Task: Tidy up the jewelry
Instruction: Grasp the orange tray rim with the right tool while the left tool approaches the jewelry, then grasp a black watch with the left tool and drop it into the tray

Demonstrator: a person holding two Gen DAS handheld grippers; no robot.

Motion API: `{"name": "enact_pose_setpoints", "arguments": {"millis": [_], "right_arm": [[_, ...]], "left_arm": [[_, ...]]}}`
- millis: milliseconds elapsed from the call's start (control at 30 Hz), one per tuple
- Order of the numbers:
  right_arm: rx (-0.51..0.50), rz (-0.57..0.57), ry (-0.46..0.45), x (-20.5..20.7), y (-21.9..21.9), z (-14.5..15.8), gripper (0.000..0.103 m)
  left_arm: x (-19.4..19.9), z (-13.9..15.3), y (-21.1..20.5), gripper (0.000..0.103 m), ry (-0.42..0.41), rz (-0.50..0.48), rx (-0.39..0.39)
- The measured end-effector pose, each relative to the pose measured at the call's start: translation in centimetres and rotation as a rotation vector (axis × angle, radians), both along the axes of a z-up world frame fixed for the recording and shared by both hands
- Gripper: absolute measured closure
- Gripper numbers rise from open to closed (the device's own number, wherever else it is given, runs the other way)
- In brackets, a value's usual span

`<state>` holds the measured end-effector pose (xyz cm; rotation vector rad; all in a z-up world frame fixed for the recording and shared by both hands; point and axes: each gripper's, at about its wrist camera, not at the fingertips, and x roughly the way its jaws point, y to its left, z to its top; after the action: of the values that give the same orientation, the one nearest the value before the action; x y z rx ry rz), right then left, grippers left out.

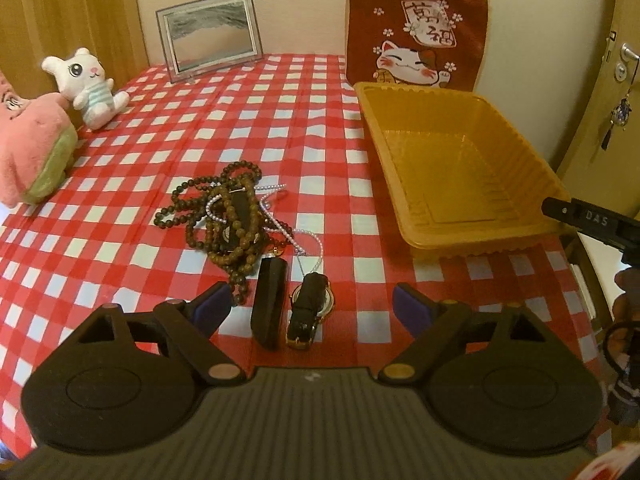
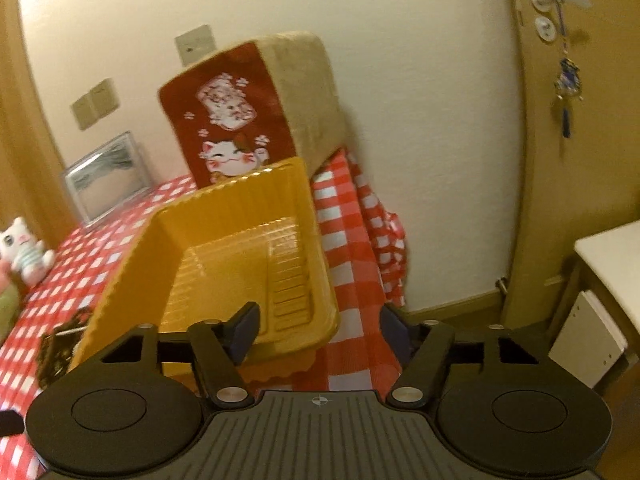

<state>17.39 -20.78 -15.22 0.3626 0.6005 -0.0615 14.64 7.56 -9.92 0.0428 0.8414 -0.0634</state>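
Brown beads [image 1: 228, 216] and a watch [image 1: 310, 310] are heaped mid-table [image 1: 120, 168], left of the yellow tray [image 1: 460, 152] at its right edge. Both the left gripper [image 1: 312, 306] and right gripper [image 2: 320, 328] are held wide, empty.

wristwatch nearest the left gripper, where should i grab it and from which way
Grip the wristwatch across its black strap just below the round gold case, coming straight down from above with the open left gripper. It lies flat on the checked tablecloth, strap running toward the camera, so the narrow strap fits between the fingers. Watch the black strap close beside it.
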Motion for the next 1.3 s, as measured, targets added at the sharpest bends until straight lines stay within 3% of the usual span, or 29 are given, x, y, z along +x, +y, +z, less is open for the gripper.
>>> {"name": "enact_pose_setpoints", "arguments": {"millis": [367,467,533,733,967,1300], "right_arm": [[0.025,-0.074,-0.019,1.7,0.8,-1.6,0.063],[0.035,-0.084,-0.03,1.9,1.0,-1.8,0.072],[0.032,-0.083,-0.041,2.1,1.1,-1.8,0.086],[0.024,-0.085,-0.049,2.2,0.8,-1.5,0.093],[-0.052,-0.023,-0.068,1.3,1.1,0.1,0.098],[-0.075,0.018,-0.06,0.4,0.4,1.2,0.099]], "left_arm": [[1.7,-1.2,0.8,0.016,0.011,-0.037,-0.015],[1.8,-1.4,0.7,0.017,0.01,-0.056,-0.009],[1.8,-1.6,0.7,0.017,0.01,-0.066,-0.005],[1.9,-1.8,1.0,0.026,0.017,-0.082,-0.011],[1.8,-2.3,0.4,0.032,0.01,-0.131,0.015],[2.6,-3.3,0.2,0.076,0.06,-0.172,0.023]]}}
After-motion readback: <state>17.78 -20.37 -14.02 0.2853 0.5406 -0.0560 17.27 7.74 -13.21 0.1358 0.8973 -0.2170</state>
